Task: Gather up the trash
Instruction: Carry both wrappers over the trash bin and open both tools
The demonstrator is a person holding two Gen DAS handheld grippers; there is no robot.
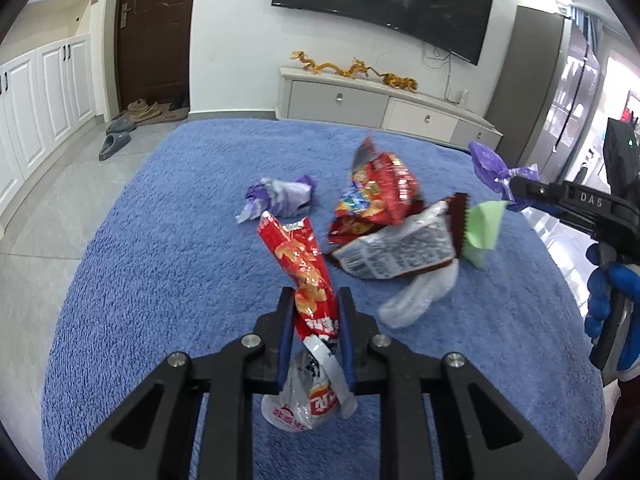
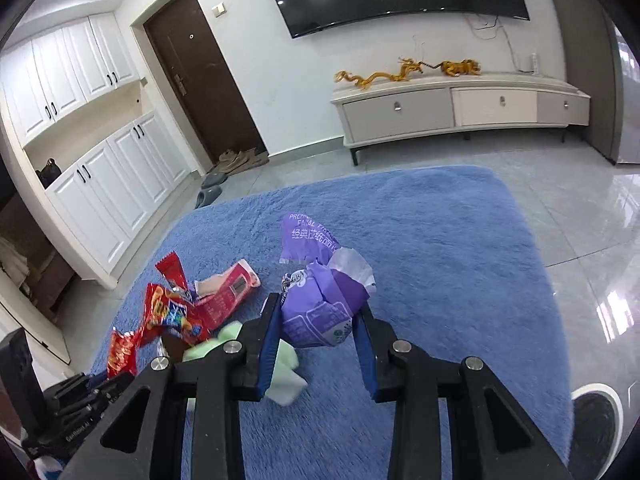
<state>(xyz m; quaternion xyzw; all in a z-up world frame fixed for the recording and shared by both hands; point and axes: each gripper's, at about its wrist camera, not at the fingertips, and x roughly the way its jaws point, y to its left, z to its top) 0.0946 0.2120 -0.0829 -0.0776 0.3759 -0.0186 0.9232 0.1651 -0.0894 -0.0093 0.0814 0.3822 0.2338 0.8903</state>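
While both jaws pinch wrappers, the left gripper (image 1: pixel 313 312) on a red snack bag (image 1: pixel 298 264), the right gripper (image 2: pixel 318 330) on a purple wrapper (image 2: pixel 320 300), the remaining trash pile (image 1: pixel 384 216) lies on the blue rug (image 1: pixel 160 240) beyond the snack bag, nearer the left.

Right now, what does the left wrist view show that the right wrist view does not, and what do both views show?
Only the left wrist view shows the left hand-held gripper shut on a red snack bag, plus a second crumpled purple wrapper and a clear plastic bag lying on the rug.

Only the right wrist view shows a pink packet on the rug.

Both show the blue rug, the right hand-held gripper shut on a purple tissue pack, and a green paper.
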